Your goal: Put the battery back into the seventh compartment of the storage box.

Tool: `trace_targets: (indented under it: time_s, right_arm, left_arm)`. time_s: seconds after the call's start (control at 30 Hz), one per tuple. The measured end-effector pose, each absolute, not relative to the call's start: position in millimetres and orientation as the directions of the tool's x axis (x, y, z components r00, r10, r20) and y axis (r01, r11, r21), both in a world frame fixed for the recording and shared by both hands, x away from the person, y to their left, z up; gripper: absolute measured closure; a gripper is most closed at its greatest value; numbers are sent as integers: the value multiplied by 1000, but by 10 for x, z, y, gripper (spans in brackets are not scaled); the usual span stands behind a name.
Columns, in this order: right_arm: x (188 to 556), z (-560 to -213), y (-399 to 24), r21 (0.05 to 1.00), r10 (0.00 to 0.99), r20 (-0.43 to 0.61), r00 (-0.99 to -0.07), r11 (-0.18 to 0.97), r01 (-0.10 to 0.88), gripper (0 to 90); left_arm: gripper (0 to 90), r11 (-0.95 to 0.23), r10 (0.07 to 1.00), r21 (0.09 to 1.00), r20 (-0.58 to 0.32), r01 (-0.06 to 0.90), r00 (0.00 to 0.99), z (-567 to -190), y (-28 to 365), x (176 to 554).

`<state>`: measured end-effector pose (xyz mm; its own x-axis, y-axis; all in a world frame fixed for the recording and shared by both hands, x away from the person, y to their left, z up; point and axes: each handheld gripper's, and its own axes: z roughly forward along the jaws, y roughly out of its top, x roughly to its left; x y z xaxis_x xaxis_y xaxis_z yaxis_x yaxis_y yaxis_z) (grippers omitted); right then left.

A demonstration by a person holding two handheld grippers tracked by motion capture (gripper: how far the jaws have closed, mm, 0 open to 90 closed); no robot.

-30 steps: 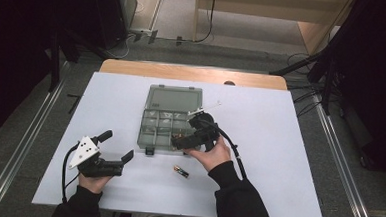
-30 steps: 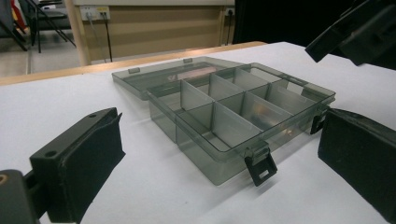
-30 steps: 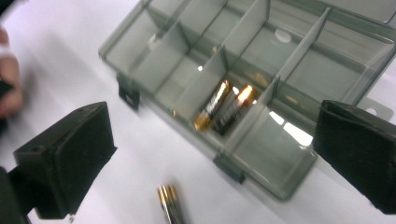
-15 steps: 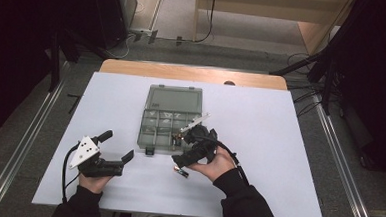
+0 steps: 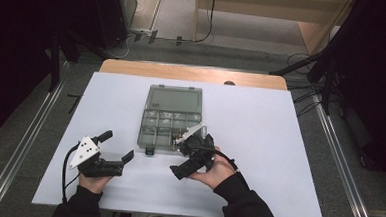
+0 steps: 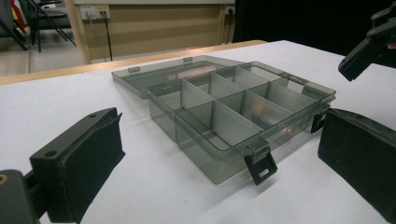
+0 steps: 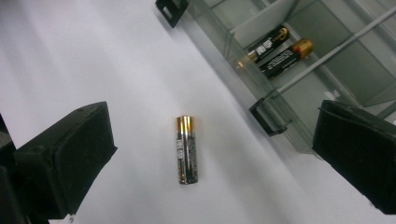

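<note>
A loose battery [image 7: 187, 150] lies on the white worktop [image 5: 279, 143] just beside the compartment box [image 5: 167, 124], directly below the right claw [image 7: 205, 154], whose jaws stand wide to either side of it. The battery's long axis runs across the gap, nearly square to the jaws. It is black with gold ends; its label is seemingly too blurred to read. The left claw [image 5: 114, 147], also wide and empty, rests well apart.

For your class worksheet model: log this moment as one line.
right gripper: open, over battery | left gripper: open, idle | box: lid open, two batteries inside
</note>
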<state>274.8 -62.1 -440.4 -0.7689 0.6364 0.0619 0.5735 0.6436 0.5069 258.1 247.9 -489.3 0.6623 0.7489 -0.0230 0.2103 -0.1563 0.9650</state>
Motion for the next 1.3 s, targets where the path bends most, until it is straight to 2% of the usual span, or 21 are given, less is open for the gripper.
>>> trace_targets:
  time_s: [0.23,0.53,0.63,0.73,0.87,1.13,1.27,1.3]
  right_arm:
    - [2686,-4488,-521,459,595,44,-802,701,546,0]
    - [2681,-4655,-402,332,562,44,-826,771,543,2]
    - [2682,-4688,-386,307,558,43,-829,782,543,40]
    - [2693,-4706,-383,299,546,48,-837,791,533,166]
    - [2711,-4726,-377,269,570,58,-819,782,563,264]
    - [2736,-4730,-395,262,590,49,-806,771,580,635]
    - [2714,-4758,-365,239,590,33,-807,779,579,764]
    - [2704,-4758,-357,238,591,20,-806,780,578,774]
  left_arm:
    - [0,-158,748,964,-24,213,664,-4892,2480,2580]
    - [0,-160,747,964,-22,211,664,-4895,2476,2584]
    - [0,-159,747,965,-22,211,665,-4895,2473,2583]
    - [0,-160,747,965,-21,210,664,-4893,2474,2581]
    - [0,-159,747,965,-21,209,664,-4893,2475,2581]
    - [0,-162,748,965,-18,208,664,-4893,2474,2581]
    - [0,-161,748,965,-18,208,664,-4894,2472,2580]
    - [0,-161,748,965,-18,208,664,-4894,2472,2580]
